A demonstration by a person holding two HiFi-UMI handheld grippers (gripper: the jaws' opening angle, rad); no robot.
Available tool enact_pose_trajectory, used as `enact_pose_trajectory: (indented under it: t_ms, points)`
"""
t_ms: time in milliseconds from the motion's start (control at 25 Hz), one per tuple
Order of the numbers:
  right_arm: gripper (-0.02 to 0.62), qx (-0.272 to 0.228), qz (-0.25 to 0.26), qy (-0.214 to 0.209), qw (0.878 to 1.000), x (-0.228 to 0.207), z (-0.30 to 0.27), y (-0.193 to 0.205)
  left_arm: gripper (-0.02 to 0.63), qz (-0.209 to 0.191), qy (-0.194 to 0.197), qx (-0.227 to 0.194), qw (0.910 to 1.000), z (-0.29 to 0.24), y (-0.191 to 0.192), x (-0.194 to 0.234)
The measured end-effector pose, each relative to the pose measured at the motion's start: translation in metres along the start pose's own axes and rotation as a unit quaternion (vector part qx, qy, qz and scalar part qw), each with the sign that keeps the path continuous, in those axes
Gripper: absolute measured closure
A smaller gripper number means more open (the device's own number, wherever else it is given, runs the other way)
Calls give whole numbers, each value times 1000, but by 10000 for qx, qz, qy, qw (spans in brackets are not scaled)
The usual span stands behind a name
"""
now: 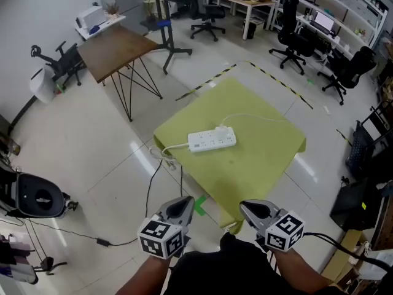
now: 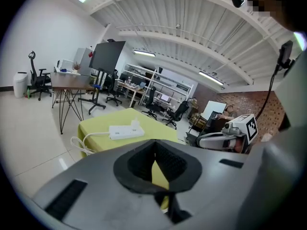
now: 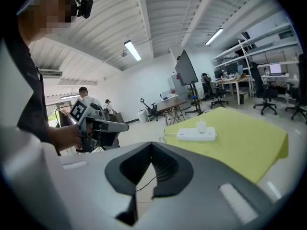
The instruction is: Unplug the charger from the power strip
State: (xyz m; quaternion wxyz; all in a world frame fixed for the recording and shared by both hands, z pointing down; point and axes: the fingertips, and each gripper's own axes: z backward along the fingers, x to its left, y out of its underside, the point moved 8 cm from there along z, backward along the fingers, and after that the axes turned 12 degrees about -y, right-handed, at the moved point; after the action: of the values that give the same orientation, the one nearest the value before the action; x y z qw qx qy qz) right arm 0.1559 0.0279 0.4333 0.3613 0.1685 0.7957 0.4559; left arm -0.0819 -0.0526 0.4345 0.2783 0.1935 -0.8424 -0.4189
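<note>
A white power strip [image 1: 212, 140] lies on a low table covered with a yellow cloth [image 1: 264, 161]. A white charger [image 1: 225, 129] is plugged into the strip's right end, and its thin white cable [image 1: 258, 117] curves away to the right. Both grippers hang in front of the table's near corner, well short of the strip. My left gripper [image 1: 184, 203] and right gripper [image 1: 245, 208] are both shut with nothing held. The left gripper view shows the strip [image 2: 125, 131] and charger [image 2: 135, 124] beyond the closed jaws. The right gripper view shows the strip [image 3: 196, 135] and charger [image 3: 201, 126] too.
The strip's own cord [image 1: 166, 152] drops off the table's left edge to a black cable [image 1: 150, 195] on the floor. A brown table [image 1: 116, 48] stands at the back left, office chairs [image 1: 291, 39] at the back right, a black rack [image 1: 365, 143] at the right.
</note>
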Motion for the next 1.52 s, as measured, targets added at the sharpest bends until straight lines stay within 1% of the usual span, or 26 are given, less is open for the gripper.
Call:
enact_pose_trajectory:
  t_ms: [160,320,480,680,800,960,1000,1080,1160,1240,1360,1440,1520]
  points:
    - [592,27,20,-209,9998,-45,6,-16,598,67,-327,11,9994,-30,-11,-10]
    - [592,39,1,-440,9990,-81,15,-20,598,33,-442,260,9987,-59,-12,-26]
    - [592,90,80,-652,9978,-103,16,-21,600,127,-597,282,9977,-74,-15,-34]
    - [592,16,11,-611,9981,-118,11,-25,600,-5,-528,450,9976,-82,-20,-35]
    - [592,-47,-17,-452,9990,-125,4,-27,598,-38,-441,522,9977,-88,-24,-26]
    - [591,-118,-143,-45,9998,-130,-16,-28,598,-303,-240,617,9973,-94,-31,-8]
    - [587,-122,-143,51,9998,-131,-22,-30,600,-351,-200,638,9971,-95,-32,-2]
    - [554,-84,-75,219,9997,-135,-37,-34,600,-384,-139,663,9970,-99,-35,13]
    - [510,10,48,376,9993,-142,-56,-36,600,-401,-87,646,9971,-104,-37,26]
    - [493,176,188,537,9982,-153,-76,-36,600,-393,-18,641,9972,-107,-38,37]
    - [485,503,328,718,9956,-178,-104,-31,598,-336,69,682,9971,-109,-38,47]
    - [485,719,217,804,9939,-200,-118,-19,600,-347,130,746,9965,-112,-34,47]
    - [483,847,-3,934,9920,-221,-128,-8,598,-380,205,787,9960,-114,-30,45]
